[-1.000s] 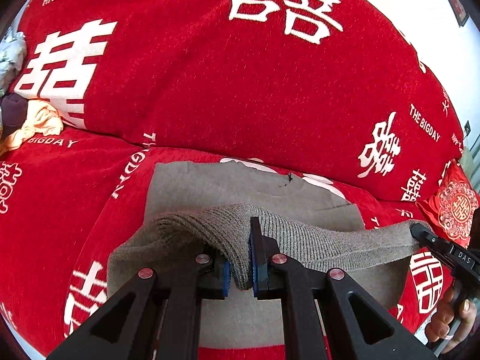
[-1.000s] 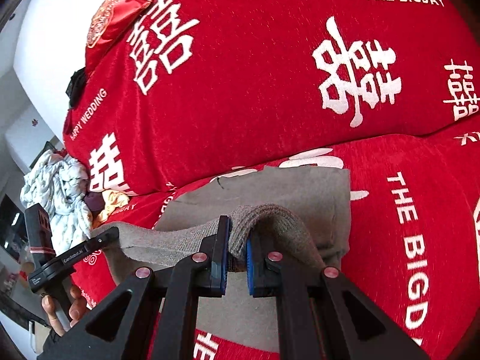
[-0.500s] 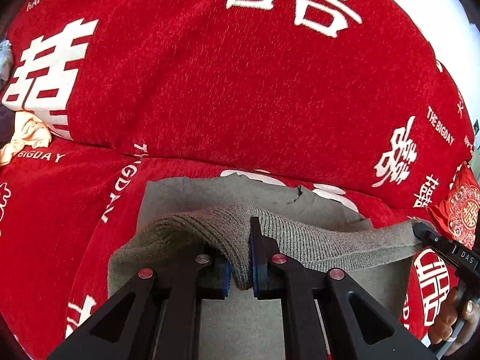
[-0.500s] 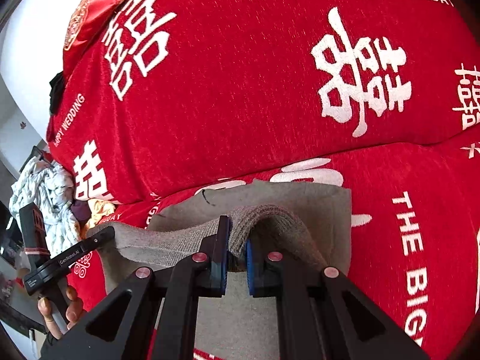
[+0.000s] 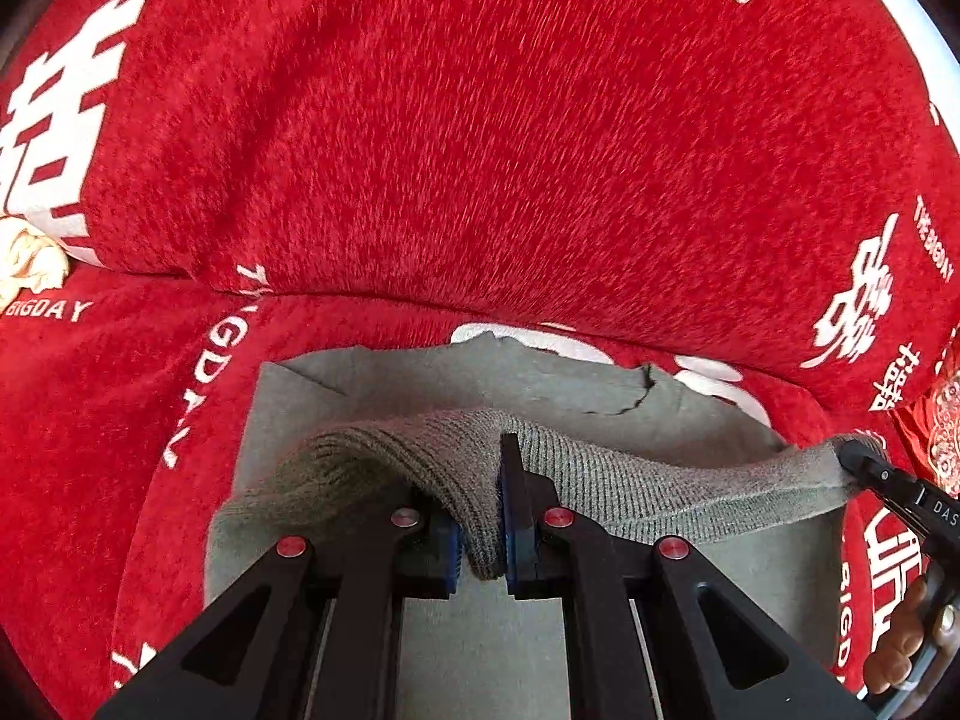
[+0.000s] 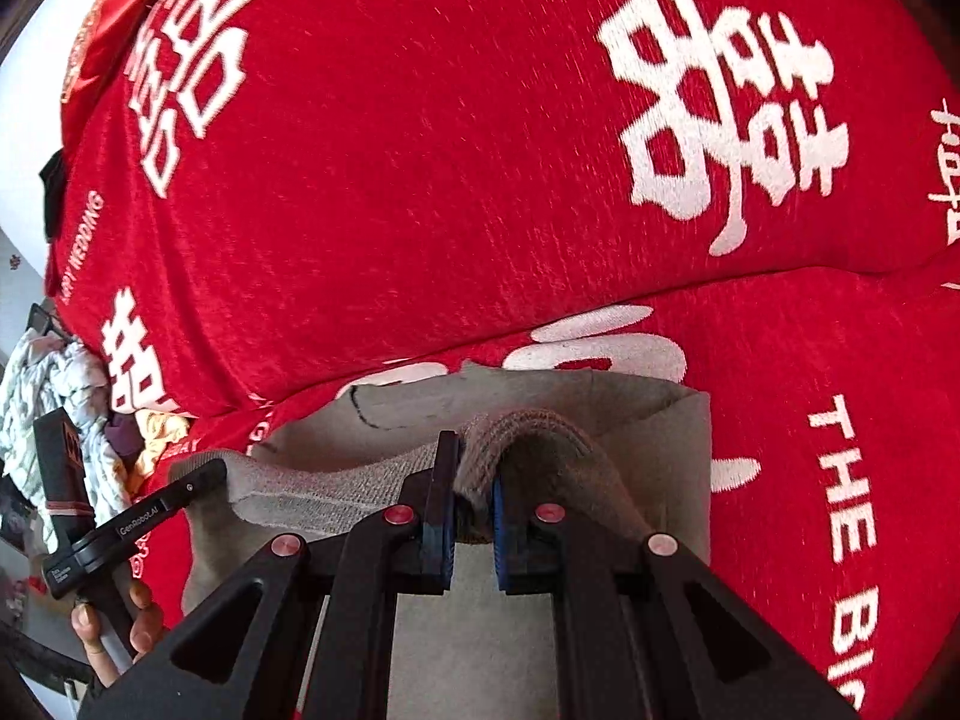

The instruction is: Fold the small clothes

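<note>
A grey-brown knitted garment lies spread flat on the seat of a red sofa cover, its far edge close to where the seat meets the backrest. Its ribbed hem is lifted off the flat part and stretched in a band between two grippers. In the left wrist view, the left gripper sits at 6 o'clock, its jaws clenched on a fold of the ribbed hem. The right gripper enters at 4 o'clock and grips the other end of the band, with the person's hand below it. In the right wrist view, the right gripper at 6 o'clock has its jaws clamped on a bunched ridge of the hem, and the left gripper reaches in at 8 o'clock, holding the band's far end. The sofa cover carries white Chinese characters and the words "THE BIGDAY". A pile of other clothes lies at 9 o'clock on the sofa. A red embroidered cushion sits at 3 o'clock in the left wrist view.
</note>
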Demonstrator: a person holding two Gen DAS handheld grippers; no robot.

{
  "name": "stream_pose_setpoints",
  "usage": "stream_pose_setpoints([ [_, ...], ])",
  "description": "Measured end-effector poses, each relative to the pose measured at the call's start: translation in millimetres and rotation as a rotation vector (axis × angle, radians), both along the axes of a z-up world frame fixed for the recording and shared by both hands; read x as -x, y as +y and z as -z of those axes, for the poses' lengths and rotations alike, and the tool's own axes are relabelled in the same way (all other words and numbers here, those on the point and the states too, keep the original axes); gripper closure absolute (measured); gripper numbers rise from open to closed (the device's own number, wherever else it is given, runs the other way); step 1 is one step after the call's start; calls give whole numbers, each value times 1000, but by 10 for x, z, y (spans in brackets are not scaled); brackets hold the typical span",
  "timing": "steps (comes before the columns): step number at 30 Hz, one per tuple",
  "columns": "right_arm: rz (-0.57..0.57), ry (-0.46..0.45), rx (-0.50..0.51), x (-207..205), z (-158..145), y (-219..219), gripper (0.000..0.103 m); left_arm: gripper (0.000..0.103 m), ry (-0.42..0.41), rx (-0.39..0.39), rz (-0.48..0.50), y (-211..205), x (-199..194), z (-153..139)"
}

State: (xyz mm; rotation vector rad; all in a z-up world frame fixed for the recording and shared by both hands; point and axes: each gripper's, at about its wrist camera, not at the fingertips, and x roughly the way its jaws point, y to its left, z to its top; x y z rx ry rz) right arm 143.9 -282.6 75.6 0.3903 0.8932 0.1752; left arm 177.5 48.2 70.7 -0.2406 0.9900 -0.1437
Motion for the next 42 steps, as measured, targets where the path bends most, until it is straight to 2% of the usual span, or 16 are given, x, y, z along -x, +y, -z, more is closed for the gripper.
stream_pose_setpoints([
  [15, 72, 121, -17, -554, 615, -112, 93, 92, 140, -7, 11, -101, -555, 590],
  [20, 88, 142, -33, -610, 724, -152, 93, 91, 182, 27, 19, -61, -613, 704],
  [21, 94, 146, -44, -620, 738, -167, 92, 87, 189, 40, 23, -47, -625, 714],
  [23, 107, 147, -71, -636, 752, -203, 88, 72, 197, 89, 37, -10, -642, 714],
  [24, 113, 150, -92, -649, 754, -231, 83, 54, 200, 108, 42, 3, -649, 710],
  [25, 119, 155, -109, -661, 748, -260, 77, 29, 200, 123, 42, 20, -655, 689],
  [26, 127, 159, -116, -665, 733, -287, 71, 17, 192, 126, 31, 47, -654, 647],
  [27, 137, 153, -119, -655, 701, -316, 55, 5, 174, 112, 1, 89, -639, 587],
  [28, 148, 139, -113, -628, 655, -346, 41, 4, 149, 105, -20, 126, -618, 523],
  [31, 169, 84, -63, -492, 476, -398, 37, 4, 140, 153, -38, 284, -591, 389],
  [32, 166, 66, -43, -448, 422, -387, 37, 4, 110, 151, -56, 337, -537, 305],
  [34, 125, 16, 74, -353, 292, -236, 37, 4, 55, 110, -55, 320, -456, 204],
  [36, 43, 14, 188, -354, 295, 32, 37, 4, 53, 42, -18, 172, -458, 198],
  [39, -79, 58, 305, -408, 456, 437, 37, 4, 31, -167, 50, -256, -418, 310],
  [42, -123, 84, 395, -443, 654, 584, 37, 4, 39, -288, 106, -453, -414, 505],
])
